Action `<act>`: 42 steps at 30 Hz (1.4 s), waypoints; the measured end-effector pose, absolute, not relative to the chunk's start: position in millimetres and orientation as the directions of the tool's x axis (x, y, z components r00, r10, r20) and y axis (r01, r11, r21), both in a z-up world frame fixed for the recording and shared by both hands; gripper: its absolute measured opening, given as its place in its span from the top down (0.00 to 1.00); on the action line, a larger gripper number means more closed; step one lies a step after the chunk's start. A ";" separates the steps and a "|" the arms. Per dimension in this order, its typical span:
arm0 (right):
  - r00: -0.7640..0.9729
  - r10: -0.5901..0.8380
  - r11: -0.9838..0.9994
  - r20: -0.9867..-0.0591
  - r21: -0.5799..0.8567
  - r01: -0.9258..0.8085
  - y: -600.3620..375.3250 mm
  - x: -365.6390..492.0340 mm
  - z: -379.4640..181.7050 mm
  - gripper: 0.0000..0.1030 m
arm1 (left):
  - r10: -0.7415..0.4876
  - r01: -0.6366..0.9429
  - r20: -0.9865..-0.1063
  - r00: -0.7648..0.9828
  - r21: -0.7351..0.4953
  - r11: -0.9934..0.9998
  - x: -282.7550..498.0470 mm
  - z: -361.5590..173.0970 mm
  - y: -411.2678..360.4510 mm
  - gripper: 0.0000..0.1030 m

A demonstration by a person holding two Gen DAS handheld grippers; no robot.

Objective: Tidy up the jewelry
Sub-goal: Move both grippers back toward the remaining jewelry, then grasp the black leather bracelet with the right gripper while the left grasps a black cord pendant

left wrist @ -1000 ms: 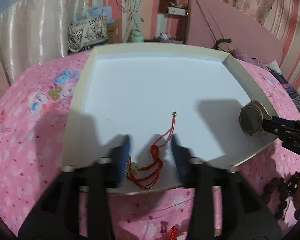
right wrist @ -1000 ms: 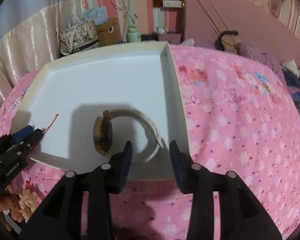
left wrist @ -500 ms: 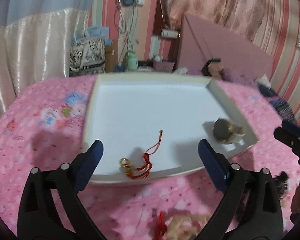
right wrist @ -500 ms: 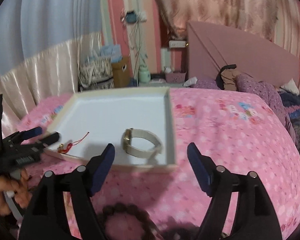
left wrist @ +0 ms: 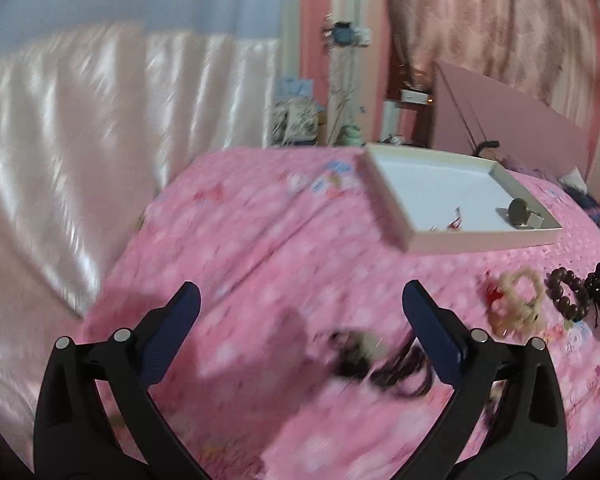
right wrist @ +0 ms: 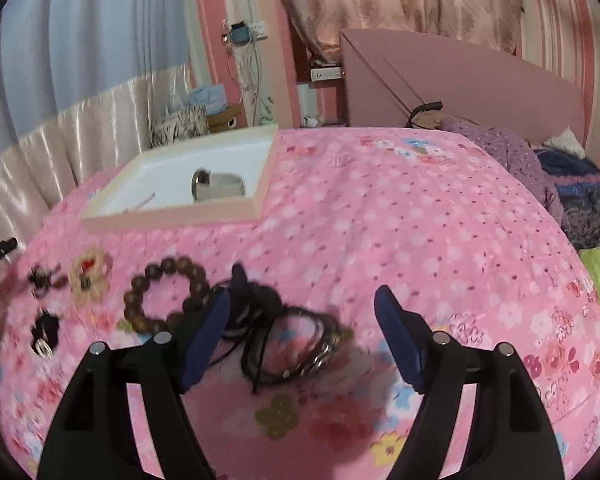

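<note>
- White tray (right wrist: 172,216) with cream rim is lying flat on the pink bed.
- Watch (right wrist: 216,186) is sitting on edge inside it; red cord charm (left wrist: 456,220) is lying beside it.
- Brown bead bracelet (right wrist: 166,294), cream bracelet (right wrist: 88,276) and dark cords (right wrist: 292,336) are lying loose on the bed, outside the tray.

A tray (right wrist: 172,216) lies on the bed (right wrist: 380,240), holding a watch (right wrist: 216,186) at its right and a corded charm (left wrist: 456,220) left of it. Before it lie a bead bracelet (right wrist: 164,296) and cords (right wrist: 284,332).
</note>
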State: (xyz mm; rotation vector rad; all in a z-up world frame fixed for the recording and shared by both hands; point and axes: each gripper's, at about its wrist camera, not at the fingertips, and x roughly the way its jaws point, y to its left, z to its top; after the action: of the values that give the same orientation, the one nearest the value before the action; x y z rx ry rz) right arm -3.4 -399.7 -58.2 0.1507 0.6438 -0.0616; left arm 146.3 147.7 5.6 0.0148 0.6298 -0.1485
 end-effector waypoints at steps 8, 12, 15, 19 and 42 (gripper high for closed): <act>0.706 -0.030 0.976 -0.708 0.132 0.173 -415.3 0.3 -95.8 0.50 | -0.200 0.148 -0.617 0.761 -0.135 0.980 144.9 -23.0 154.1 0.03; 0.662 -0.078 0.987 -0.746 0.036 0.157 -404.2 21.7 -101.6 0.61 | -0.216 0.175 -0.623 0.752 -0.126 0.976 153.8 -22.2 136.9 0.03; 0.660 -0.146 0.982 -0.737 -0.026 0.188 -401.3 23.8 -101.4 0.80 | -0.239 0.223 -0.642 0.728 -0.108 0.969 154.4 -26.9 120.9 0.03; 0.657 -0.238 0.951 -0.715 -0.035 0.306 -424.9 16.5 -99.0 0.86 | -0.246 0.301 -0.663 0.707 -0.032 0.953 146.0 -30.7 89.3 0.03; 0.756 -0.126 0.950 -0.642 0.142 0.279 -448.4 -17.1 -80.0 0.87 | -0.346 0.408 -0.713 0.610 -0.091 0.908 154.2 -43.2 48.3 0.96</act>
State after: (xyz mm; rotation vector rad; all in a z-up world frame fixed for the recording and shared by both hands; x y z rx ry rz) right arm -17.1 -448.4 -80.0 0.2355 0.6791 -0.2232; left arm 154.2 48.3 -43.2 0.0833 0.8047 -0.4355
